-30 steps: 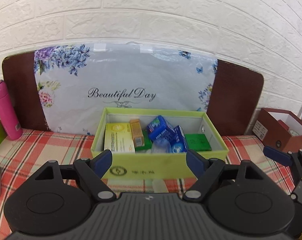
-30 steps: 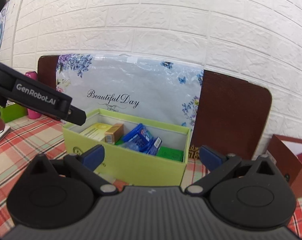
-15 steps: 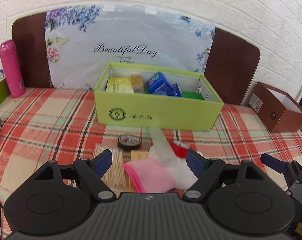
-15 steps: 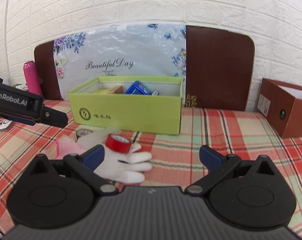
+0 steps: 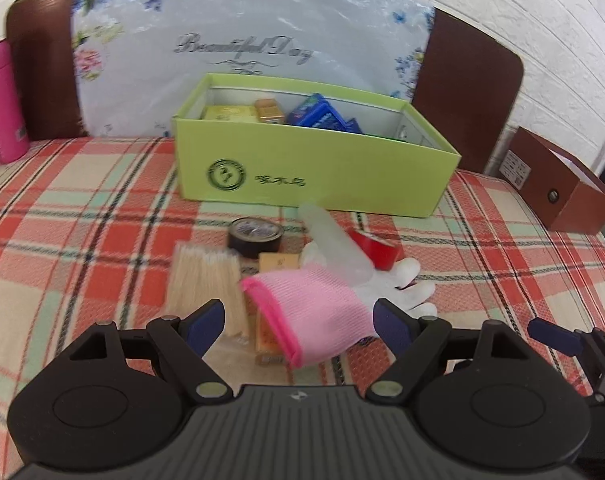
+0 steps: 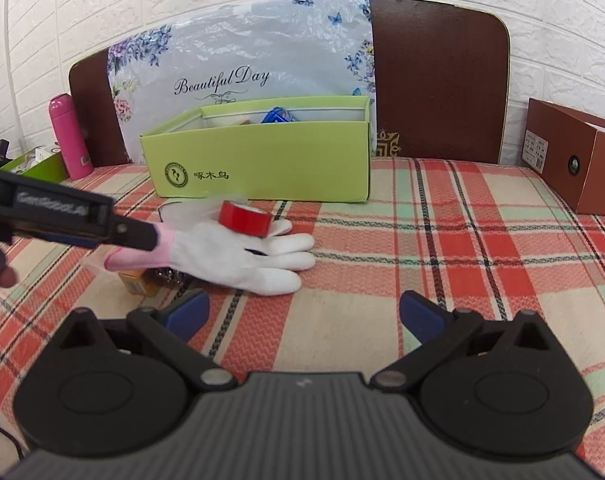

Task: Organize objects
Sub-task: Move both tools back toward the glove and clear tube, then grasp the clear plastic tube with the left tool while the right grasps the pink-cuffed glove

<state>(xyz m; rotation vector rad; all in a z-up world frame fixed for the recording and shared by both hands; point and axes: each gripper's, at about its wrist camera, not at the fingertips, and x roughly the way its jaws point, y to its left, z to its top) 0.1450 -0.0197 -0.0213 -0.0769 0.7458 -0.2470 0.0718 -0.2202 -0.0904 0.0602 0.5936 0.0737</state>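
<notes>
A green box holding several small packs stands at the back of the plaid table; it also shows in the right wrist view. In front of it lies a white glove with a pink cuff. A red tape roll and a clear tube rest on the glove. A black tape roll, a bundle of wooden sticks and a small orange box lie beside it. My left gripper is open just above the glove's cuff. My right gripper is open and empty, right of the glove.
A pink bottle stands at the back left. A brown box stands at the right. A floral bag and a brown board lean on the white brick wall.
Both grippers have pulled back and tilted down from the green box. The glove and loose items came into view, and the left gripper has come closer to the glove's cuff.
</notes>
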